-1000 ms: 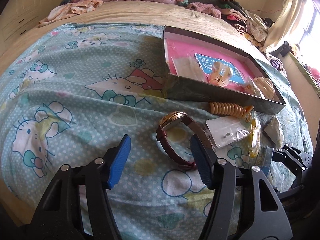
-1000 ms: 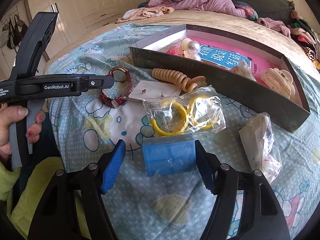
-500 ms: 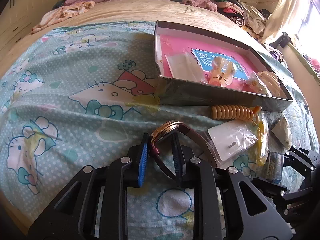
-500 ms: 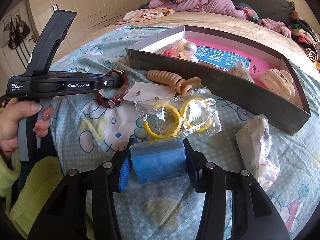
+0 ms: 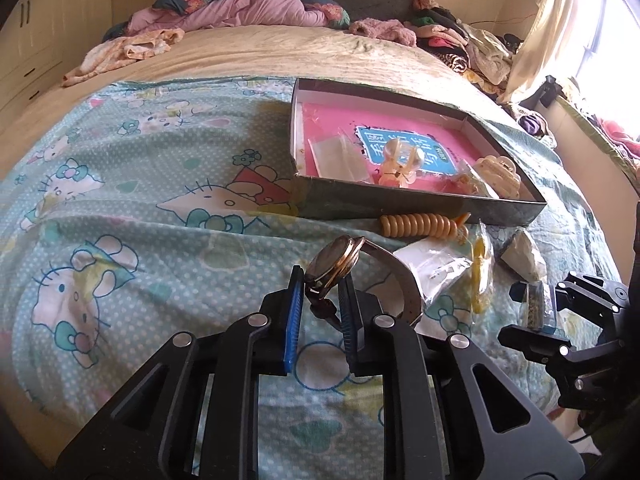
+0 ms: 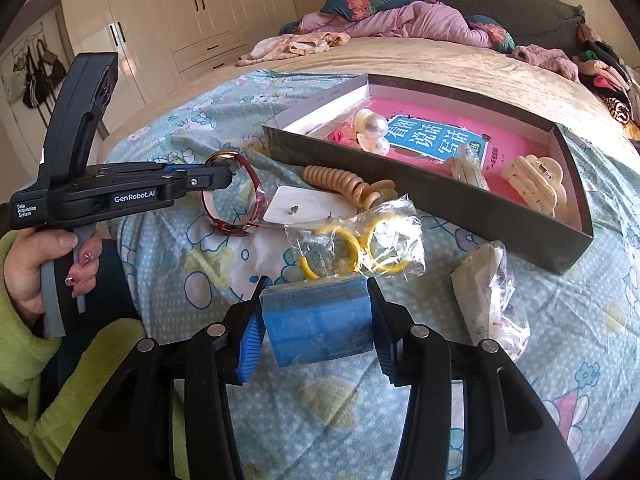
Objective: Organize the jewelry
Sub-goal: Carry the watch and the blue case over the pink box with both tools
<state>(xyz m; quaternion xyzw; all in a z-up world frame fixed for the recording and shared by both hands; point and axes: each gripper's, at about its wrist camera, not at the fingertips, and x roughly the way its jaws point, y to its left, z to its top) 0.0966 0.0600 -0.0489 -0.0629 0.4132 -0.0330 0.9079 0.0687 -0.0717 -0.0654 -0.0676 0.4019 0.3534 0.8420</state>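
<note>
My left gripper (image 5: 320, 280) is shut on a gold-cased wristwatch (image 5: 336, 260). The watch hangs just above the cartoon bedsheet, its dark red strap (image 6: 232, 224) looping down. The right wrist view shows that gripper (image 6: 216, 172) from the side, held by a hand in a green sleeve. My right gripper (image 6: 316, 292) is shut on a small blue box (image 6: 316, 324), held slightly off the sheet. A shallow dark cardboard box (image 6: 400, 184) lies beyond, holding a pink book, a pearl clip (image 6: 372, 124) and a cream hair claw (image 6: 532, 184).
On the sheet in front of the cardboard box lie a wooden bead bracelet (image 6: 340, 180), a white earring card (image 6: 304, 208), bagged yellow hoops (image 6: 360, 248) and a small plastic packet (image 6: 488, 300). Clothes and pillows are piled at the head of the bed.
Both grippers closed from open: the left onto the watch, the right onto the blue box. Each has since lifted its item a little off the sheet.
</note>
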